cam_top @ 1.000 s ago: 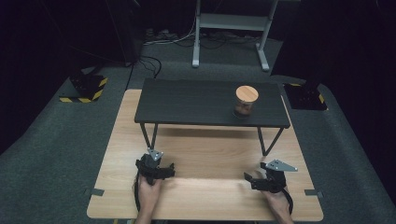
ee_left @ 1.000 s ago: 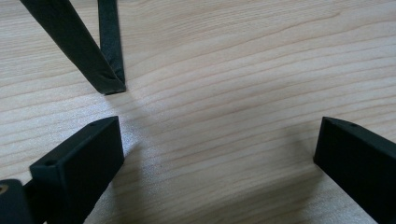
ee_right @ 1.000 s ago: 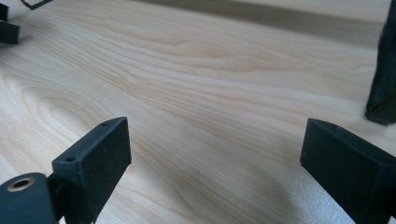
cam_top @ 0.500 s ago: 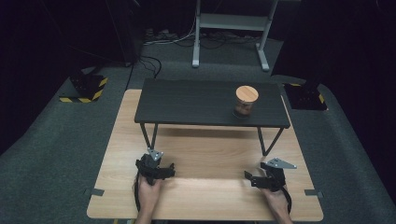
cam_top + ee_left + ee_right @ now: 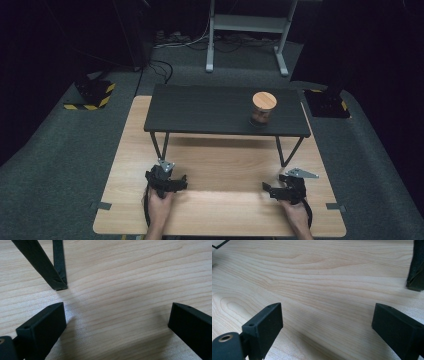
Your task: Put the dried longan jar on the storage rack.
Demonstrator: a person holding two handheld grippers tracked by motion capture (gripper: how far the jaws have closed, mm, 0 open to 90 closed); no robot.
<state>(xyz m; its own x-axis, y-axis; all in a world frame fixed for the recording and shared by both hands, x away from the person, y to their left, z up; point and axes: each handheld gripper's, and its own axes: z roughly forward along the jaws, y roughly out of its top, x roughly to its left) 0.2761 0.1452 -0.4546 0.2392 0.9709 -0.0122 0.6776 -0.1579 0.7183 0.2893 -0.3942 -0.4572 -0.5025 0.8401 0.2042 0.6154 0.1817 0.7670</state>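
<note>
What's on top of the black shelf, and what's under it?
On the shelf stands one jar with a wooden lid, near its right end. Below, bare table shows between the legs; the part directly beneath the top is covered.

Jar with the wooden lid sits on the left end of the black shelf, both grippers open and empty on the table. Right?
Not quite: the jar stands toward the right end of the black shelf, as the high view shows. The left gripper and right gripper are open and empty.

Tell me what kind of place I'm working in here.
Probably a lab or recording studio, not a home: black surroundings, grey carpeted floor, a wooden table carrying a black shelf with one jar, and hazard-striped stand bases with cables behind.
</note>
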